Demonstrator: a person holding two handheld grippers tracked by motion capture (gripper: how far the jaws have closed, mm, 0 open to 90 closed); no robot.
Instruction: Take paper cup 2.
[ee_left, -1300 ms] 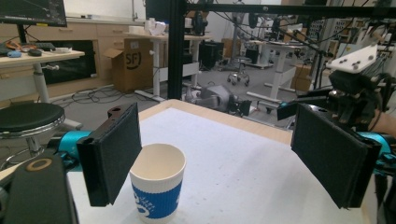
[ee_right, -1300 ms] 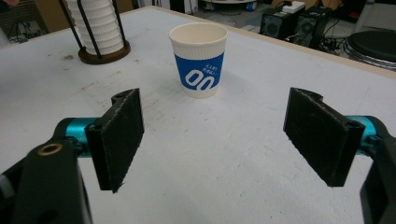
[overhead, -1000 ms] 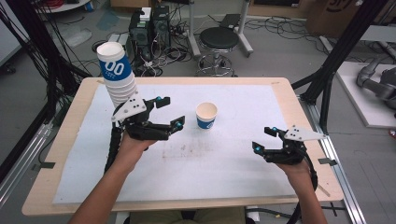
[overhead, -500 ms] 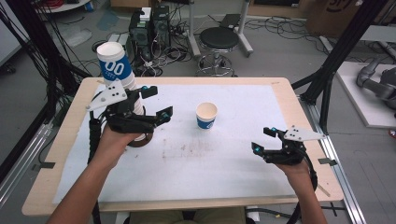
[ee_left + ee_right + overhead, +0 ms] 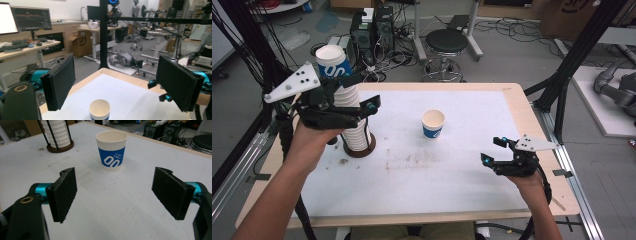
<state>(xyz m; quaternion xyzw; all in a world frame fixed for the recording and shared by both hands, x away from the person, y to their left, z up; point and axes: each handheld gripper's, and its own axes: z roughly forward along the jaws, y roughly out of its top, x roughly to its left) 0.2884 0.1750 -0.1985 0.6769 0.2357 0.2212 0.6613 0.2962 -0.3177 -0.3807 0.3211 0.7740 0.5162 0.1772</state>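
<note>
Raised since 1 second ago, the left gripper (image 5: 362, 102) now sits high beside the upper part of the cup stack (image 5: 348, 107), where earlier it was low over the table mat just right of the stack's base. The right gripper (image 5: 497, 150) keeps its place near the right edge of the table (image 5: 517, 100), and the single cup has not shifted.

The cup stack stands upright in a dark round holder (image 5: 358, 149) with thin black rods, at the left side of the white mat (image 5: 437, 190). Its top cup shows a blue band with white lettering. The left gripper's body and grey plate overlap the middle of the stack in the high view; whether it touches the stack cannot be told from there. In the left gripper view its 2 black jaws stand wide apart with nothing between the pads, and they look level across the table toward the single cup (image 5: 100, 110).

1 single cup (image 5: 433, 123), white with a blue band, stands upright and open end up near the middle of the mat, well apart from the stack and from both grippers.

The right gripper is held low over the mat's right part, pointing toward the single cup (image 5: 111, 150). Its jaws are wide open and empty, with bare mat between the pads. The stack holder (image 5: 58, 146) shows behind and left of the cup in that view.

Faint brown smears mark the mat between the holder and the single cup.
</note>
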